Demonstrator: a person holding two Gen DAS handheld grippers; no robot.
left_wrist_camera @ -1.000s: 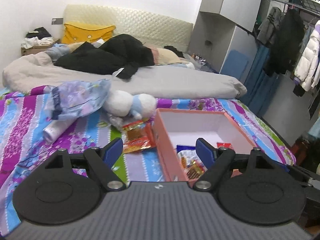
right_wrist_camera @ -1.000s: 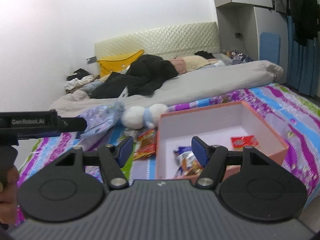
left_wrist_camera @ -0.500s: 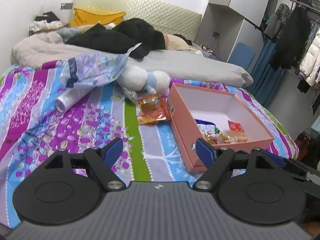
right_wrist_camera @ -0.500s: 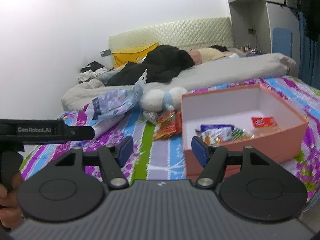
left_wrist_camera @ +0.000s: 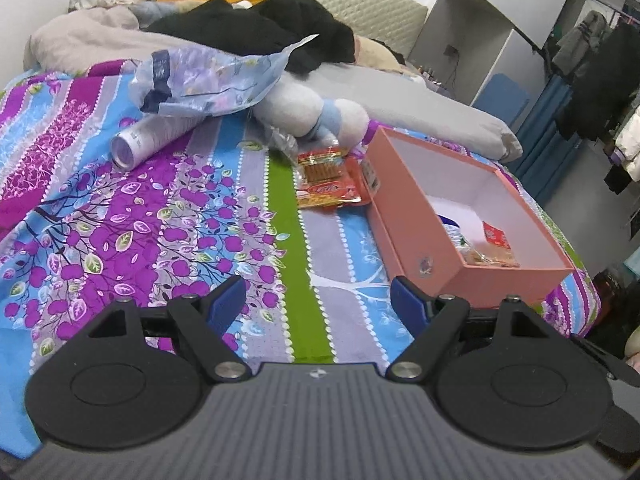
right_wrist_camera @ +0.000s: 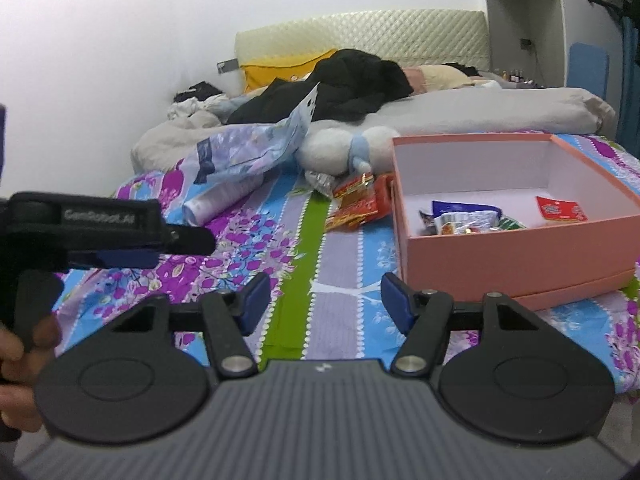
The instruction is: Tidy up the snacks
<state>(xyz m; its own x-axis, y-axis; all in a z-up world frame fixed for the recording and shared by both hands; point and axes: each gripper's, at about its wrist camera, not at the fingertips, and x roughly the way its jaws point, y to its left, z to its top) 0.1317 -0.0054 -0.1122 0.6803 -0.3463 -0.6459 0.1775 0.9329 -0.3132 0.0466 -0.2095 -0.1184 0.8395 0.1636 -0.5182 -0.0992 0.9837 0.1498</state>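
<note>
Both grippers hover over a purple-and-blue striped bedspread (left_wrist_camera: pixel 168 216); the left gripper (left_wrist_camera: pixel 318 300) has its jaws spread and empty; the right gripper (right_wrist_camera: pixel 324 300), also empty, has jaws just narrowing. Ahead of the jaws lies a red snack packet (left_wrist_camera: pixel 328 184), touching a pink box (left_wrist_camera: pixel 416 240) of snacks ahead to the right; a plush toy (left_wrist_camera: pixel 308 116) and crumpled bag (left_wrist_camera: pixel 208 80) lie beyond.
</note>
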